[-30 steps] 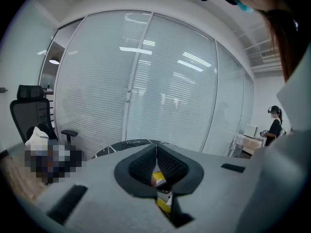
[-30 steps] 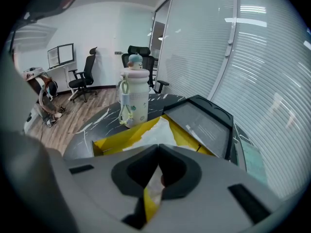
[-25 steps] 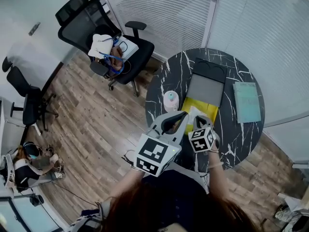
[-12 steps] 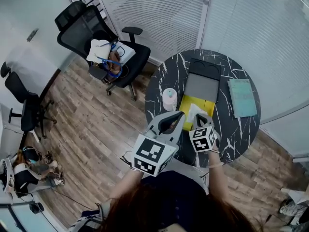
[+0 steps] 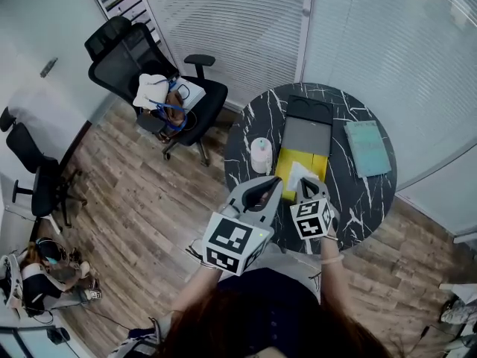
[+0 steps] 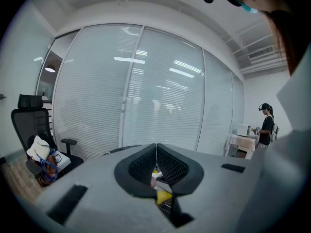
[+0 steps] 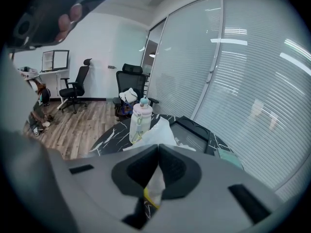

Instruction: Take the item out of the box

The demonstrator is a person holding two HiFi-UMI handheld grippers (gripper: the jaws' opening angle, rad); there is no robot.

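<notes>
Black with white veining, the round bench [image 5: 253, 121] carries an open yellow box [image 5: 284, 171] whose grey lid [image 5: 306, 135] lies folded back flat toward the glass wall. The person's right gripper [image 5: 308, 186] reaches over the near end of the box, its jaws clamped on a crumpled white bag [image 5: 299, 171]. In the right gripper view the bag [image 7: 158, 129] rises above the closed jaws of that gripper [image 7: 158, 152], and a strip of it shows pinched between them. The bag sits over the yellow interior of the box, not clear of it.

The left gripper [image 5: 273, 183] hovers just beside the right one, at the box's left edge. The left gripper view shows its jaws [image 6: 156, 152] pressed together with nothing between them.

A pale bottle [image 5: 261, 154] stands on the bench just left of the box, and a teal notebook [image 5: 367, 148] lies well apart to the right. A black office chair [image 5: 145, 62] with clothing on its seat stands on the wooden floor beyond.
</notes>
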